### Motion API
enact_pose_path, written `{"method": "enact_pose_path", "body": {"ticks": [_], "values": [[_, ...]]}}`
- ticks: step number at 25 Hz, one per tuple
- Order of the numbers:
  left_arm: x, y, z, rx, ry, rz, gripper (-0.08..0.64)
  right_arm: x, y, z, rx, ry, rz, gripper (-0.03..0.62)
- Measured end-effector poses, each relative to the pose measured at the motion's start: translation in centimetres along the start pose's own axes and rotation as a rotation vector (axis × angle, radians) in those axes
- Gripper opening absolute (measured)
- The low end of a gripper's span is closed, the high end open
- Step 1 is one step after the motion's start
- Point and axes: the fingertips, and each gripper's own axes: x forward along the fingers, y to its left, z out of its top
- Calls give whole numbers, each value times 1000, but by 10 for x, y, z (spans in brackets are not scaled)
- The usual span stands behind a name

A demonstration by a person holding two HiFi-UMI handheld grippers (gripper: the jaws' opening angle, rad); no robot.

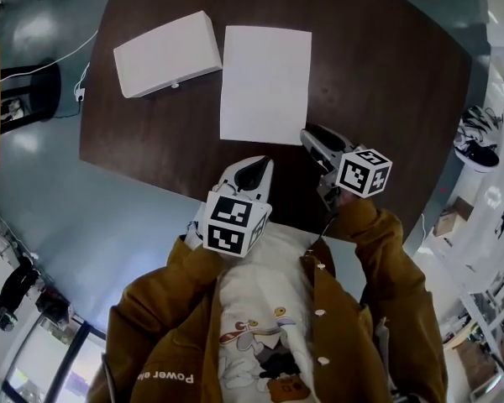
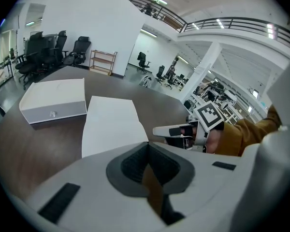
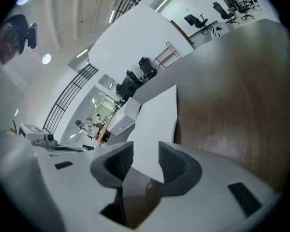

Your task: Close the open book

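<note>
The book (image 1: 265, 82) lies flat on the dark brown table (image 1: 386, 82) as one plain white rectangle; no spine or page gap shows. It also lies ahead in the left gripper view (image 2: 111, 122) and in the right gripper view (image 3: 157, 124). My left gripper (image 1: 254, 168) hovers off the book's near left corner, its jaws shut with nothing between them (image 2: 147, 151). My right gripper (image 1: 312, 138) is by the book's near right corner. It stands open (image 3: 146, 153) with empty pads, and the book's corner shows beyond the gap. From the left gripper view it appears at the right (image 2: 171, 130).
A closed white box (image 1: 166, 53) sits on the table just left of the book, nearly touching it. The table's near edge runs under my grippers. Grey floor with a white cable (image 1: 63, 53) lies to the left; shelving and clutter stand at the right.
</note>
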Motion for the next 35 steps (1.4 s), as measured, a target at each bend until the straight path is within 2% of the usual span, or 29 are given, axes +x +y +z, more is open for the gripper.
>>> {"method": "enact_pose_path", "body": {"ticks": [5,13,23,26,29,35], "values": [[16,11,-2,-32,21,0,6,27,-19,-1,35,88,20,175],[21,11,-6,-53,36,-1,6,40,-31,-9,108,157,42,206],[19,15,-9,-67,34,5,6,49,-30,-16,166,209,78,205],[16,17,-10,-70,29,6,6,48,-34,-21,168,224,68,172],[12,18,-12,-71,25,7,6,45,-41,-24,182,217,41,49],[7,24,-16,-74,24,8,6,44,-37,-23,222,203,59,23]]}}
